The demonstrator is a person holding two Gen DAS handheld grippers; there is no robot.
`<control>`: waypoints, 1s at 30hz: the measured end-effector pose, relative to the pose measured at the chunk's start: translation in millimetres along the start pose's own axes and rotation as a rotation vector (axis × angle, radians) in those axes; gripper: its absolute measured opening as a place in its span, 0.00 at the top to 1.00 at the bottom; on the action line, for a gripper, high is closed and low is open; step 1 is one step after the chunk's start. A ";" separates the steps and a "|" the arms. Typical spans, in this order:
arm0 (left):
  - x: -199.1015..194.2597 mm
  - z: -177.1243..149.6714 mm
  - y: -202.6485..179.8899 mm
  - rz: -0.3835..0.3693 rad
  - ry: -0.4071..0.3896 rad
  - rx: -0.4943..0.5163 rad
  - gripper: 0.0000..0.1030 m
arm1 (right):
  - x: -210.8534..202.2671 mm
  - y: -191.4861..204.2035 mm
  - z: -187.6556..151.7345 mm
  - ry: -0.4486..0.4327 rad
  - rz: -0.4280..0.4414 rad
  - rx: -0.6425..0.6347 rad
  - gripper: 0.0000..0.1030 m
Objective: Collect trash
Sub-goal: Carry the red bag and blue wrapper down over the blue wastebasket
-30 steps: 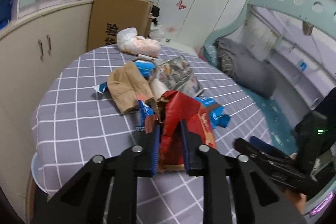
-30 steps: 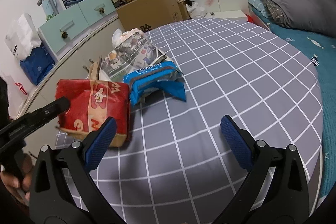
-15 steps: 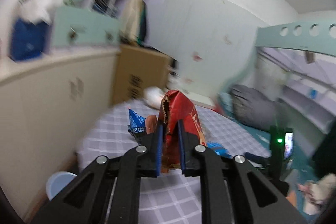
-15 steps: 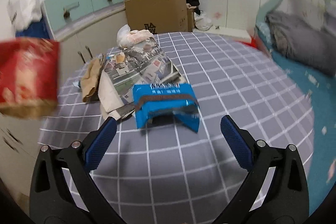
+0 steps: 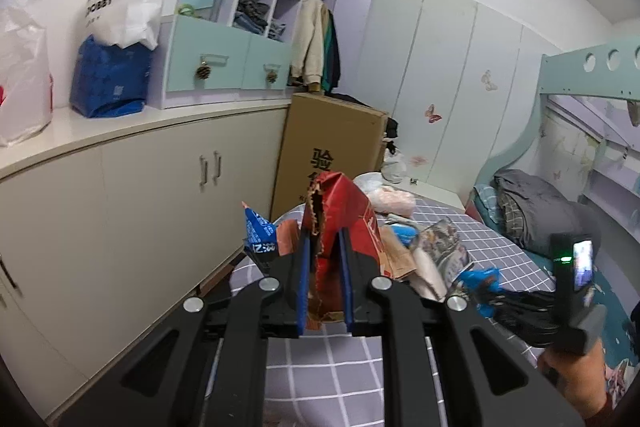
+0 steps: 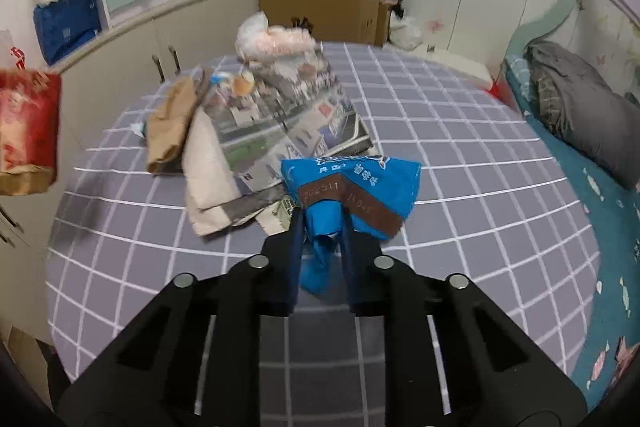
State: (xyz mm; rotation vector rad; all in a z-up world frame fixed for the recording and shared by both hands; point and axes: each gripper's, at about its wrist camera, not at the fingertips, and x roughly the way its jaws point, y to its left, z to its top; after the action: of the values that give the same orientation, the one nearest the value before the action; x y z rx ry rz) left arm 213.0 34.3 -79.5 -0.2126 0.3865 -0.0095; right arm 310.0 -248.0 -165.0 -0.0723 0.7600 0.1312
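Right wrist alone shows newspaper beside blue wrapper.

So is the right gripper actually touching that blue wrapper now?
Touching. In the right wrist view the right gripper has its jaws closing, and both blue pads pinch the crumpled tail of the blue wrapper.

Red bag aloft; right tongs closing on blue wrapper.

Your table wears a grey checked cloth. On it lie a newspaper, brown bag and pink-filled plastic bag.
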 end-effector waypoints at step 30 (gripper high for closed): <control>23.3 -124.5 285.3 0.425 0.306 -0.335 0.88 | 74.5 368.1 -94.2 0.232 0.568 -0.321 0.88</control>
State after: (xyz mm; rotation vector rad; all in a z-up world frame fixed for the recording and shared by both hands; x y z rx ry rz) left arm 179.0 286.8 -260.0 -0.4592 0.7328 0.4477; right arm 246.0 112.4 -291.2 -0.1780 0.9708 0.7967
